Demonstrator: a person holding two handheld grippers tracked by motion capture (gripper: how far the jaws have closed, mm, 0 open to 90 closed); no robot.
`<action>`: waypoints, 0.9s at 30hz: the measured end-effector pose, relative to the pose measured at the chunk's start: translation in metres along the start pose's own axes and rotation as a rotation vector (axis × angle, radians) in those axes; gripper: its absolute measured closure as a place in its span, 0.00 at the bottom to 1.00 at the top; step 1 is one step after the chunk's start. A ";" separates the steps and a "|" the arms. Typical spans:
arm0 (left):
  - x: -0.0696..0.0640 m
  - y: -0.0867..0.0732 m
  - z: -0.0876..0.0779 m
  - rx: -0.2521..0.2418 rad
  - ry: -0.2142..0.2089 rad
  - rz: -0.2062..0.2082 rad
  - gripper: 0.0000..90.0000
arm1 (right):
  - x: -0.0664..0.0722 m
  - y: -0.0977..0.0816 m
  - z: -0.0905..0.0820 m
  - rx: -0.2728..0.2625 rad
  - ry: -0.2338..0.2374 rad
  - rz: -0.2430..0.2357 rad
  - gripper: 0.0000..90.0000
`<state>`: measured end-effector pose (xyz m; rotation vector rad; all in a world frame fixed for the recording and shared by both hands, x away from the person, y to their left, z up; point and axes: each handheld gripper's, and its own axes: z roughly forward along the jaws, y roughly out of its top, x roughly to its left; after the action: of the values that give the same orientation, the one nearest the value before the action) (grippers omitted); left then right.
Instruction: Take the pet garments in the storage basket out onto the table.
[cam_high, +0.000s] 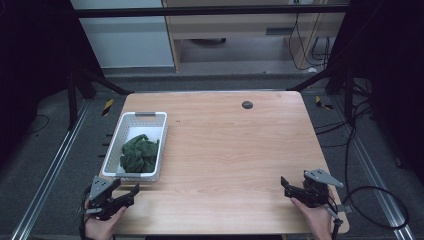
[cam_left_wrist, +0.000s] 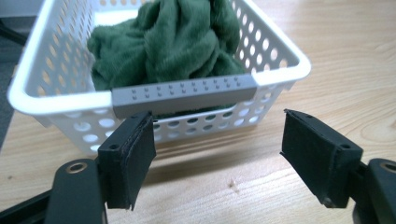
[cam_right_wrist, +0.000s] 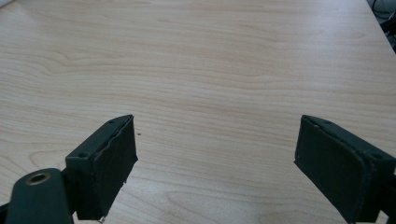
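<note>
— Where are your fingers right now?

— My left gripper (cam_high: 125, 195) sits at the near left corner of the light wooden worktop (cam_high: 225, 145), held in my hand (cam_high: 102, 225). Its two black fingers (cam_left_wrist: 128, 158) stand wide apart with nothing between them but bare wood. They point at the near short end of the white perforated plastic basket (cam_left_wrist: 280, 60), just beside it and not touching.

— And the thing in the basket?

— A crumpled dark green fleecy cloth (cam_left_wrist: 173, 42) lies inside, bunched up and heaped against the near wall. From my left gripper view it rises a little above the rim. The grey handle strip (cam_left_wrist: 184, 95) on that near rim runs straight across in front of my fingers. From the high view the cloth (cam_high: 140, 152) fills the near half of the basket (cam_high: 112, 145), and the far half shows the white floor.

— What about the other hand?

— My right gripper (cam_high: 287, 186) rests at the near right corner of the worktop, well apart from the basket, its grey three-cornered plate (cam_high: 324, 176) on top. In the right gripper view its black fingers (cam_right_wrist: 109, 168) are spread wide as well, empty, with plain wood grain stretching out ahead of them.

— Anything else on the worktop?

— A small dark round cap (cam_high: 247, 104) near the far edge, away from both grippers.
</note>
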<state>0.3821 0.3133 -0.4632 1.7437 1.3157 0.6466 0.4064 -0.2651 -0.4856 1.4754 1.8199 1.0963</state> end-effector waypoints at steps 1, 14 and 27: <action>0.000 0.000 -0.001 -0.002 -0.012 -0.011 0.28 | 0.001 0.000 -0.001 -0.005 -0.002 -0.006 0.14; 0.004 0.013 -0.014 -0.060 -0.019 -0.024 0.27 | 0.008 -0.001 -0.001 -0.009 0.023 -0.036 0.15; 0.006 0.035 -0.020 -0.088 -0.016 -0.007 0.26 | 0.008 -0.002 0.000 -0.001 0.018 -0.055 0.15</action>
<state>0.3854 0.3215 -0.4234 1.6694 1.2631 0.6749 0.4034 -0.2575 -0.4870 1.4101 1.8608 1.0866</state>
